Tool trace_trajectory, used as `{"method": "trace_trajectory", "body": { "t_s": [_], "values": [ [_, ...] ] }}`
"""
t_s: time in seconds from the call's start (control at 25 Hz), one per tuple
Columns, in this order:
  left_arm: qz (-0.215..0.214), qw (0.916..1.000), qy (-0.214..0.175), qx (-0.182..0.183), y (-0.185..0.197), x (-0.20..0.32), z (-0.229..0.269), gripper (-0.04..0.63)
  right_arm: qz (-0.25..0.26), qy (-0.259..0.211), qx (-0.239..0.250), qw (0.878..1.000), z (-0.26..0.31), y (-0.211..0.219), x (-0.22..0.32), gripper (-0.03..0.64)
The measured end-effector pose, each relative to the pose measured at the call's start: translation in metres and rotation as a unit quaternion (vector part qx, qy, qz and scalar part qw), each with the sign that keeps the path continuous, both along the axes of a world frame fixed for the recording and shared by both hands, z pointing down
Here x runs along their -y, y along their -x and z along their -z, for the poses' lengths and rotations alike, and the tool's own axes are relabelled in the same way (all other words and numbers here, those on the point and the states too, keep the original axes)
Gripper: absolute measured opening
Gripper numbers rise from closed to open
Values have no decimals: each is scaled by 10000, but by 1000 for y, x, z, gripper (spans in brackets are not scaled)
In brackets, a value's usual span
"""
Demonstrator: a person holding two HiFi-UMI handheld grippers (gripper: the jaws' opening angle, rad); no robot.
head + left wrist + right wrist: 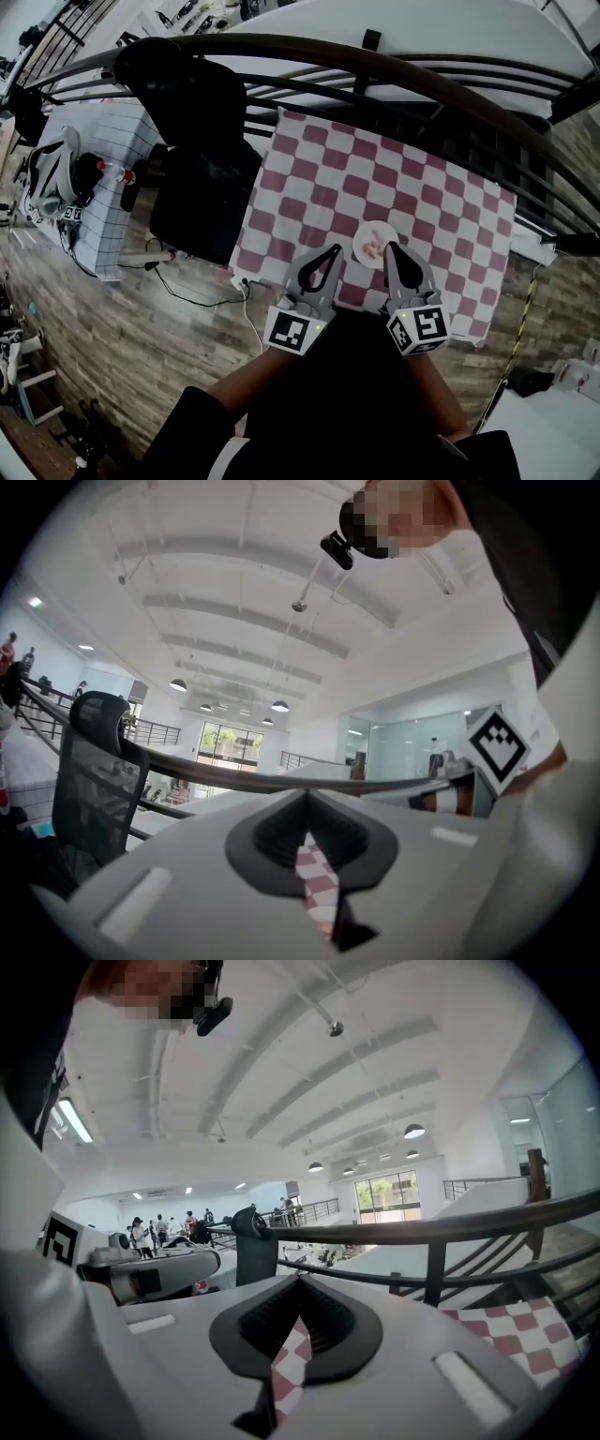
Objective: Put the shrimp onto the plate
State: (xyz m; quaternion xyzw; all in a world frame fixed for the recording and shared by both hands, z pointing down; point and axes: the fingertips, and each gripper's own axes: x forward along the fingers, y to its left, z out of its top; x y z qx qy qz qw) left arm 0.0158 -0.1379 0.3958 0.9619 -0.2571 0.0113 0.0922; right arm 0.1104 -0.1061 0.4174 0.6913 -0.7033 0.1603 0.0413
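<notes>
In the head view a small white plate (374, 246) sits on the red-and-white checked cloth (375, 187), with a pinkish shrimp (372, 249) lying on it. My left gripper (335, 249) hangs just left of the plate, jaws shut with nothing between them. My right gripper (387, 247) is at the plate's near right edge, also shut and empty. Both gripper views look up and outward: the left gripper (305, 794) and the right gripper (300, 1277) show closed tips, with only a strip of checked cloth seen through the gap behind them.
A dark curved railing (375, 66) runs behind the table. A black office chair (197, 141) stands left of the table, with cables and a power strip (159, 255) on the wooden floor. A second table (94, 178) with gear lies at far left.
</notes>
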Motion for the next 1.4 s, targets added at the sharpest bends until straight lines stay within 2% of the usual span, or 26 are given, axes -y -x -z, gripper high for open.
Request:
{"method": "trace_trajectory", "body": {
  "t_s": [0.2, 0.4, 0.6, 0.76, 1.4],
  "values": [
    [-346, 9992, -160, -107, -12, -3, 11, 6, -357, -240, -257, 9987, 25, -7, -10, -2],
    [-682, 9973, -217, -146, -19, -11, 16, 6, -609, -240, -567, 9962, 29, -6, -21, -3],
    [-920, 9950, -373, -135, -19, -16, 19, 6, -855, -276, -616, 9940, 31, -2, -29, -3],
    [-1022, 9942, -290, -191, -16, -20, 18, 6, -956, -308, -661, 9927, 35, 4, -36, -3],
    [-1146, 9926, -370, -142, -3, -36, 13, 6, -853, -397, -784, 9925, 33, 27, -44, -3]
  ]
}}
